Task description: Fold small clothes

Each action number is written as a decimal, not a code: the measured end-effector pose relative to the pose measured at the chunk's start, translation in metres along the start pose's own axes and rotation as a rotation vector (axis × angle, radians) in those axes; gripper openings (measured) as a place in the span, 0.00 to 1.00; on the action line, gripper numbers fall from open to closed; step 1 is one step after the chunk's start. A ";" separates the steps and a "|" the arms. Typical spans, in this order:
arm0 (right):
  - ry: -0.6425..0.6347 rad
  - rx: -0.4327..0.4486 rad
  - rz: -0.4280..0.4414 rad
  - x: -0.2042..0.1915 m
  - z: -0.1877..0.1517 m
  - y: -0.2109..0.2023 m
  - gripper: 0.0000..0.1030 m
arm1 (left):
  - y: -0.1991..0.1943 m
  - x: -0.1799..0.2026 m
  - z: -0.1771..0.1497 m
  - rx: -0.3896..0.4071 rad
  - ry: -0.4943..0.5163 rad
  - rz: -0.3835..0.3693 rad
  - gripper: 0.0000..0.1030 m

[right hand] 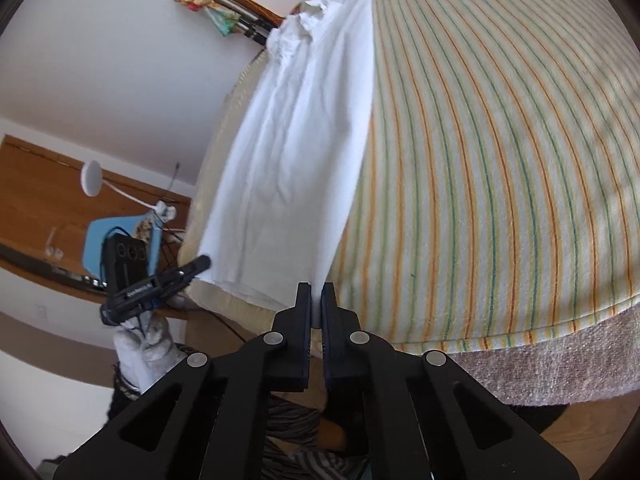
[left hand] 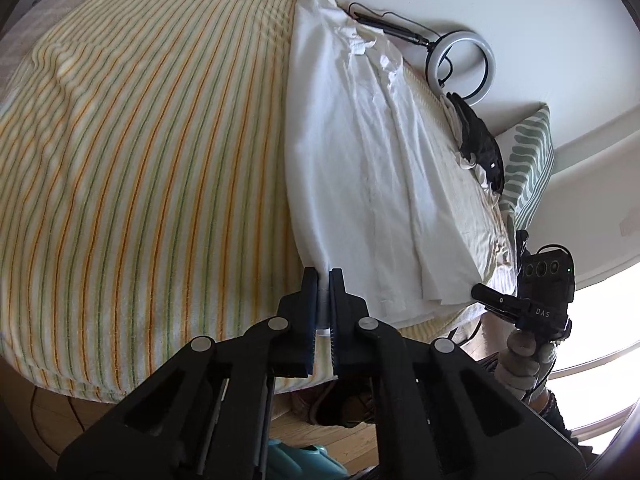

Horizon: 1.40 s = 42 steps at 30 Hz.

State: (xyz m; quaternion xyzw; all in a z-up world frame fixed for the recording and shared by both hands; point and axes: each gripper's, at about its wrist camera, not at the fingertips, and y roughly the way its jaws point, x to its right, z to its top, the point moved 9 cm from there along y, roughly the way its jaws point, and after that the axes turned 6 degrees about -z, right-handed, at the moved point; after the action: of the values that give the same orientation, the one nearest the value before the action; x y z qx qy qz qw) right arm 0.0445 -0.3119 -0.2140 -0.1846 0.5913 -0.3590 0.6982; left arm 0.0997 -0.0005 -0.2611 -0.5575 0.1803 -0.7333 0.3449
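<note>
A white shirt [left hand: 360, 168] lies lengthwise on a bed with a striped cover [left hand: 140, 160], folded in along its sides, collar at the far end. My left gripper [left hand: 324, 276] is shut on one near hem corner of the shirt. My right gripper [right hand: 316, 290] is shut on the other near hem corner of the shirt [right hand: 292, 152]. Each gripper shows in the other's view: the right gripper [left hand: 486, 292] at the shirt's right corner, the left gripper [right hand: 200, 263] at its left corner. The striped cover [right hand: 500, 160] fills the right wrist view's right side.
A ring light [left hand: 466, 66] lies beside the bed by the wall. A dark garment [left hand: 478, 140] and a green patterned pillow [left hand: 528, 160] lie at the bed's right edge. A wooden desk [right hand: 48, 208] with a white lamp [right hand: 91, 178] stands left of the bed.
</note>
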 end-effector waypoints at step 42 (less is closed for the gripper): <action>0.017 0.047 0.087 0.018 0.145 0.016 0.27 | 0.038 0.015 0.126 0.102 0.275 0.170 0.23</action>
State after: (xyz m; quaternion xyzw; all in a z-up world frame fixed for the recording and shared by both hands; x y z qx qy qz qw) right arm 0.1885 -0.3384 -0.2041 -0.1390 0.5959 -0.3437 0.7124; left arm 0.2278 -0.0222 -0.2364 -0.4165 0.2350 -0.7789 0.4057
